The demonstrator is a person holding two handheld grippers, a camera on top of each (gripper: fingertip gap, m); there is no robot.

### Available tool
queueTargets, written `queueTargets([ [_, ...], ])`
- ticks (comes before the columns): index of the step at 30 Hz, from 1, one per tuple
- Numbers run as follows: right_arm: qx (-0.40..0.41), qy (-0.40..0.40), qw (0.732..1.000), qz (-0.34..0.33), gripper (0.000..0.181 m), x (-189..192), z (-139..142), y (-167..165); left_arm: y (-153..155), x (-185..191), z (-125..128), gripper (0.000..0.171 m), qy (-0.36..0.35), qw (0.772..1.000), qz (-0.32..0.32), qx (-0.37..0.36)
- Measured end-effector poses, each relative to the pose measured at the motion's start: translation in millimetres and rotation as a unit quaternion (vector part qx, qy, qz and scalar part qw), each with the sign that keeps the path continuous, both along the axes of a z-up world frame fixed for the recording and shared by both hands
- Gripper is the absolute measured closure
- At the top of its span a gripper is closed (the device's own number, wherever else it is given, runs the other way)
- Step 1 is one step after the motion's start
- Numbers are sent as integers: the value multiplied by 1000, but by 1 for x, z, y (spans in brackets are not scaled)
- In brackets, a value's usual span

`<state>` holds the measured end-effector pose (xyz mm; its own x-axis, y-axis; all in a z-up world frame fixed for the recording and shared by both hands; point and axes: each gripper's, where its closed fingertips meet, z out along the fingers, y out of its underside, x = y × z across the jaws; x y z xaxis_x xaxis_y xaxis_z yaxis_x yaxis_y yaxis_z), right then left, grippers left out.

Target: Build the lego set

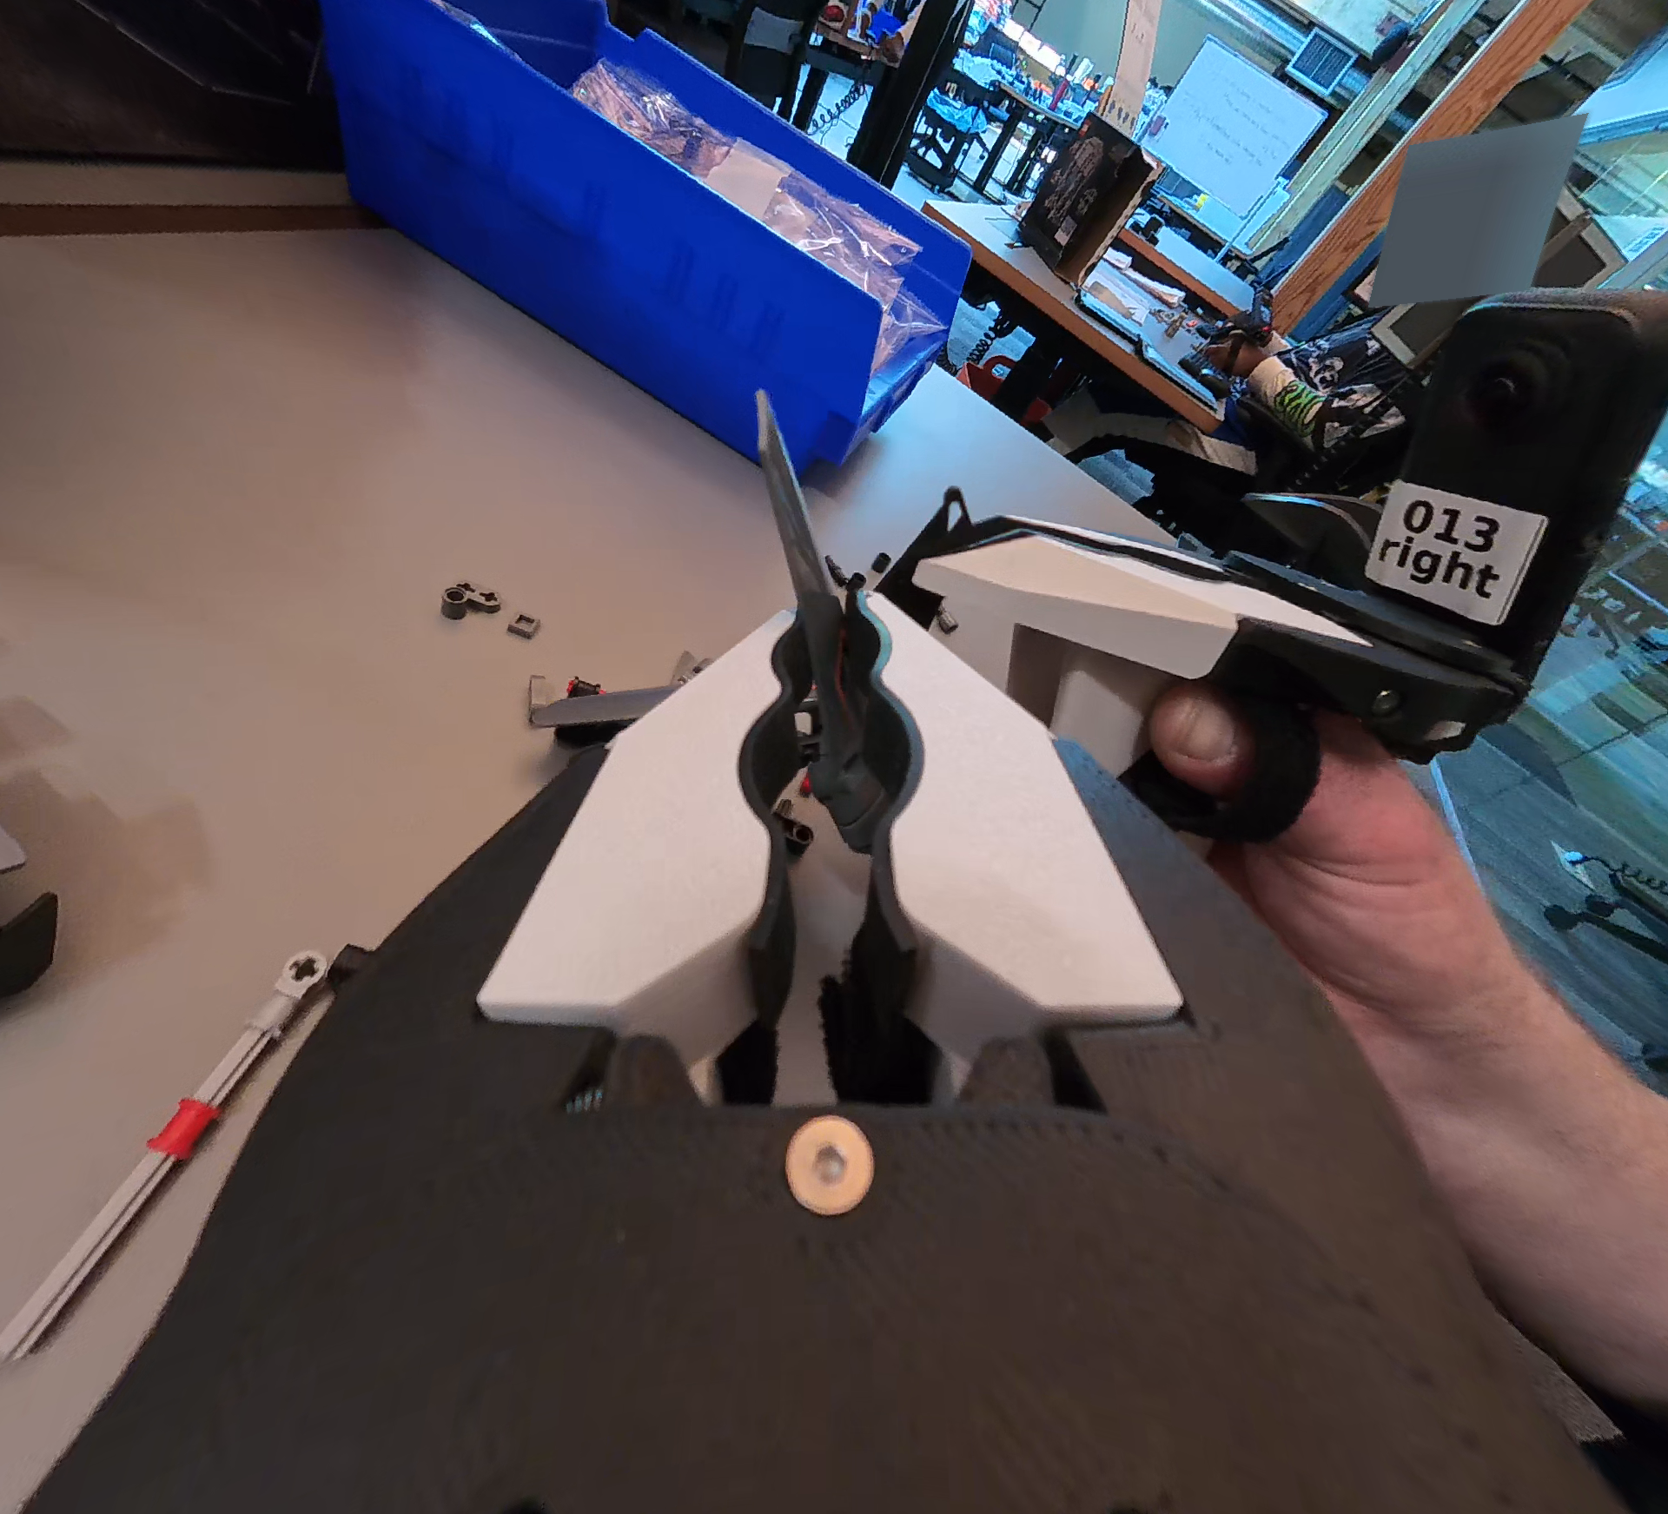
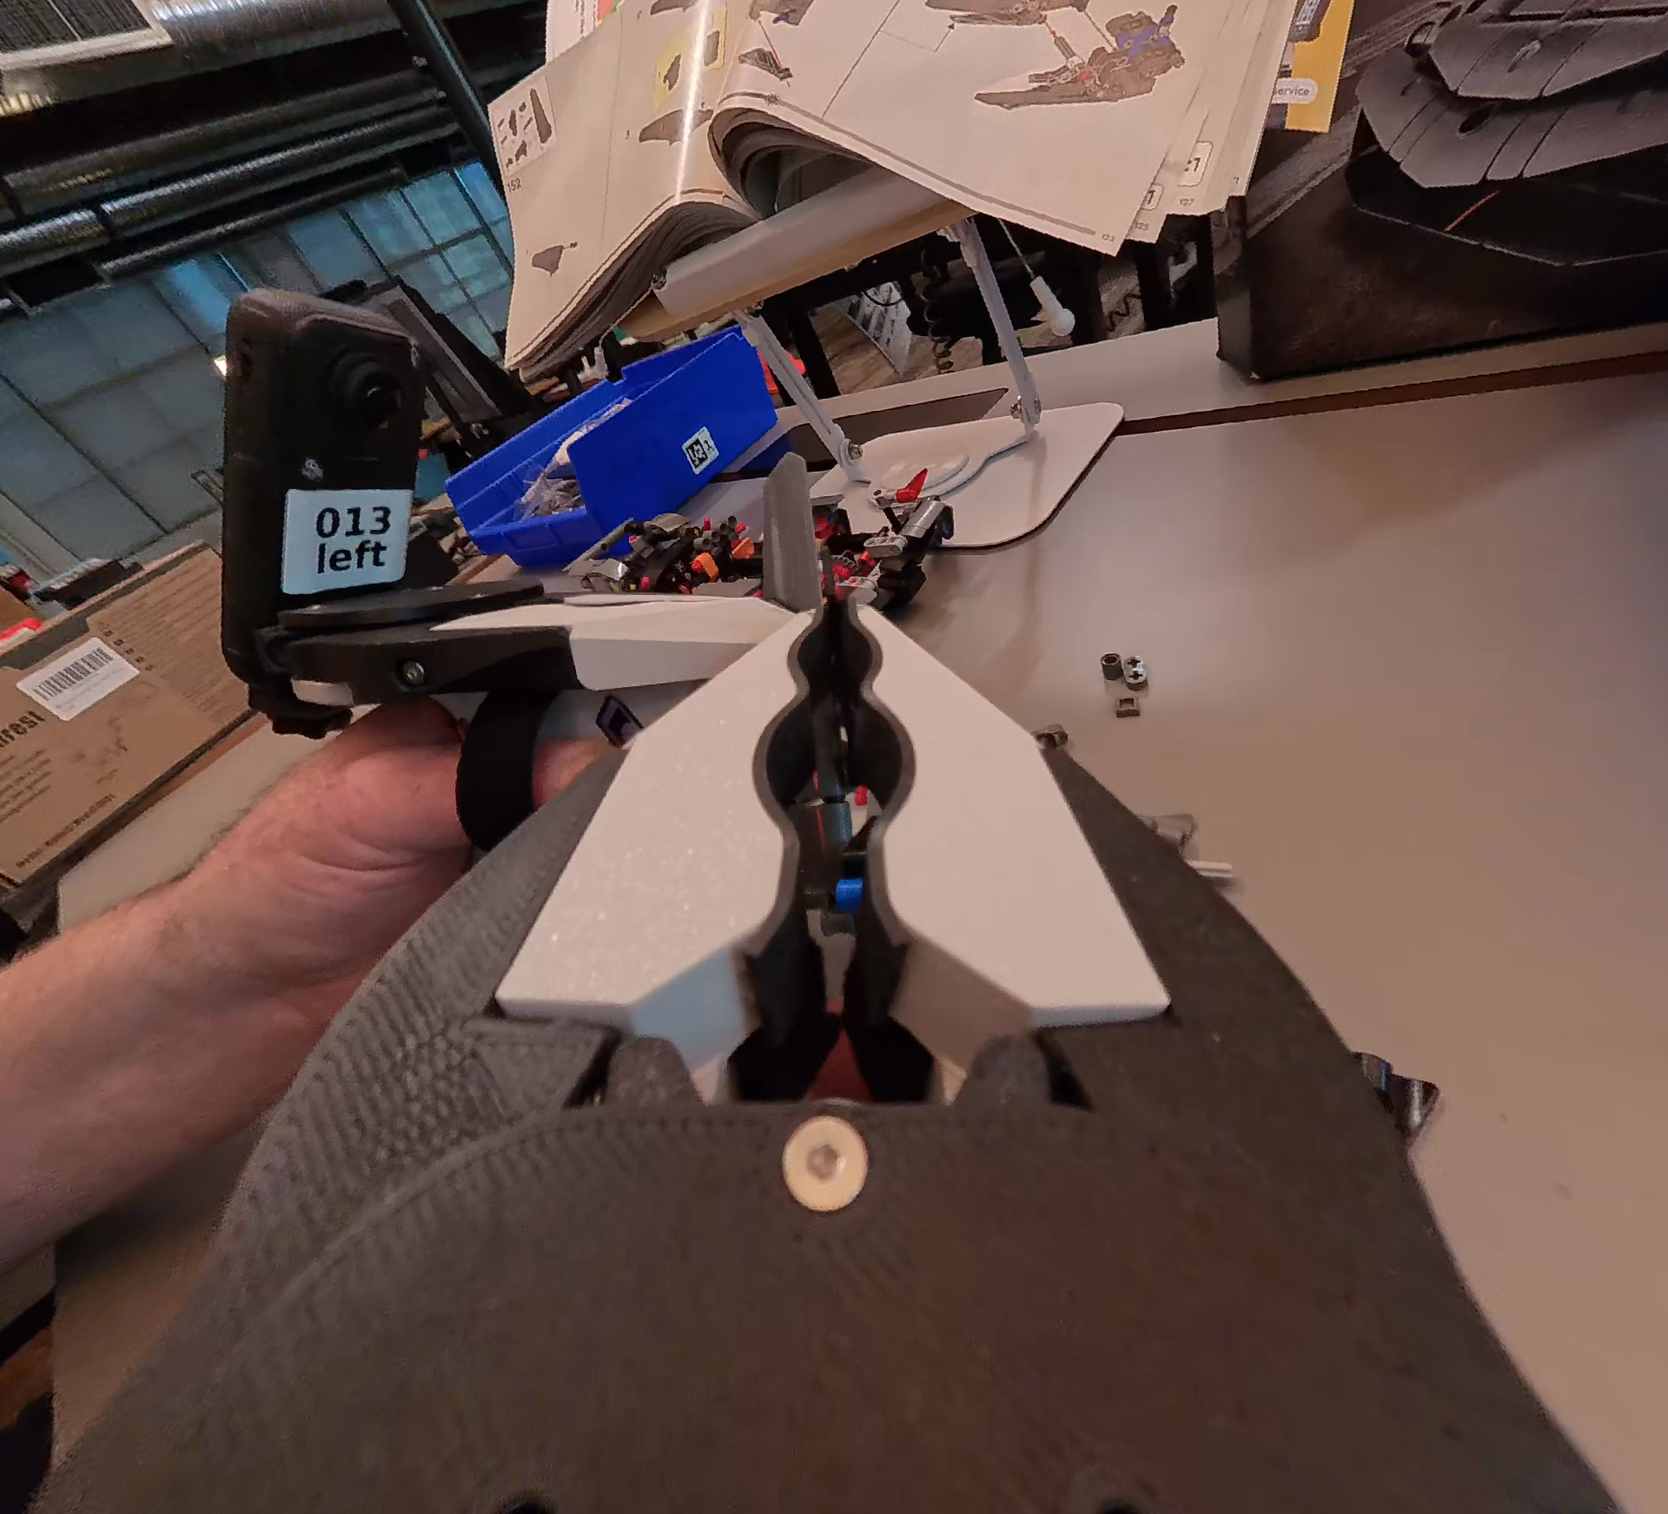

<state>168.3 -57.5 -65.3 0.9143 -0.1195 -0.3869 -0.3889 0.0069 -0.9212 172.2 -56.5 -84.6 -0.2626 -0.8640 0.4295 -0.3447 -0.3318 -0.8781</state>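
My left gripper point(image 1: 835, 633) is shut on a long dark grey lego panel point(image 1: 794, 519) that sticks up past its fingertips, held above the table. My right gripper point(image 2: 835, 624) is shut on a small black and grey lego sub-assembly point(image 2: 835, 830) with a blue pin and red bits. The two grippers meet tip to tip at a right angle: the right gripper point(image 1: 912, 568) comes in from the right in the left wrist view, the left gripper point(image 2: 767, 613) from the left in the right wrist view. The panel point(image 2: 790, 532) rises just beyond my right fingertips. Whether the two pieces are joined is hidden.
A blue bin point(image 1: 587, 225) of bagged parts stands behind. Loose small parts point(image 1: 474, 600), a grey piece with red point(image 1: 600, 699) and a grey axle with a red bush point(image 1: 180, 1128) lie on the table. An open instruction booklet point(image 2: 948, 27) on a stand, a partly built model point(image 2: 713, 550) and a cardboard box point(image 2: 90, 749) are nearby.
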Motion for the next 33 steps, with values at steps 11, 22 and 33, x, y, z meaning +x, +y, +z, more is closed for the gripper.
queueTargets([
  [11,7,19,1000,11,181,3,-4,0,-1,0,-3,166,10,998,-26,-54],
  [22,6,24,1000,15,181,3,-7,0,-6,-4,0,150,-3,996,-58,-68],
  [33,8,24,1000,18,181,2,-6,2,4,-4,5,168,-12,996,-56,-63],
])
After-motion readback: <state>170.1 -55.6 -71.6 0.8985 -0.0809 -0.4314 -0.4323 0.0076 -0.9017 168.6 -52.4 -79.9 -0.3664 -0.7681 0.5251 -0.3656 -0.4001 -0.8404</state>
